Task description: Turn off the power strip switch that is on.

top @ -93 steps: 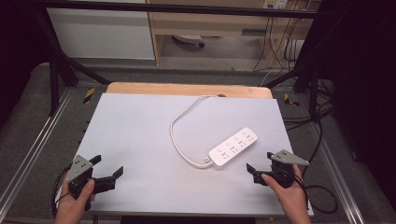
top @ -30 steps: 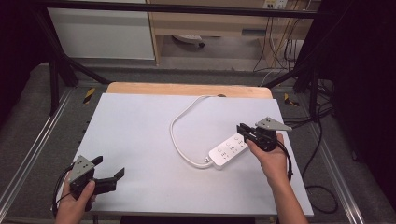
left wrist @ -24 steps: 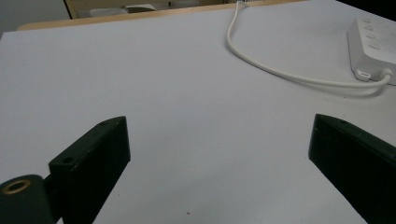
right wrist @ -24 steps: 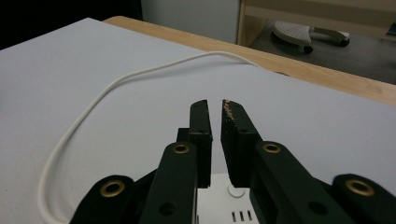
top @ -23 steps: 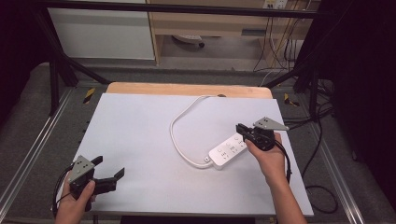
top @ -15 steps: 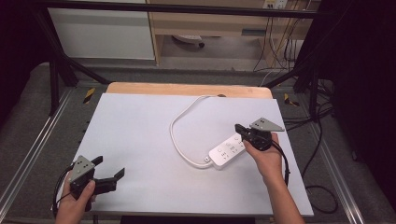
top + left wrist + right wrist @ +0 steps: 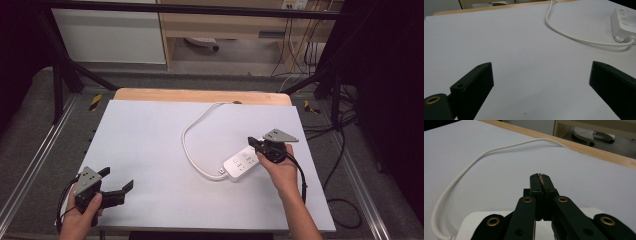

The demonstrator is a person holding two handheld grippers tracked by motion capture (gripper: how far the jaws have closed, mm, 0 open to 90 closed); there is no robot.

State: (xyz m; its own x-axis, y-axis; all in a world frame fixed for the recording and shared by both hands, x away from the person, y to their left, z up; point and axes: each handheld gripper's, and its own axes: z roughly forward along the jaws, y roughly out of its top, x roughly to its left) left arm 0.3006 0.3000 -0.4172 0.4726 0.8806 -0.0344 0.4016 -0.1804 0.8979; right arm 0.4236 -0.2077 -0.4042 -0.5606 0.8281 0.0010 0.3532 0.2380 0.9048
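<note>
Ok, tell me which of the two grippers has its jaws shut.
The right gripper, over the white power strip: its jaws press together with nothing between them. The left gripper, near the table's front left corner, has its jaws spread wide.

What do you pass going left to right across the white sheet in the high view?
Left gripper, jaws apart, held by a hand → white cable → power strip → right gripper, jaws closed over the strip's far end.
</note>
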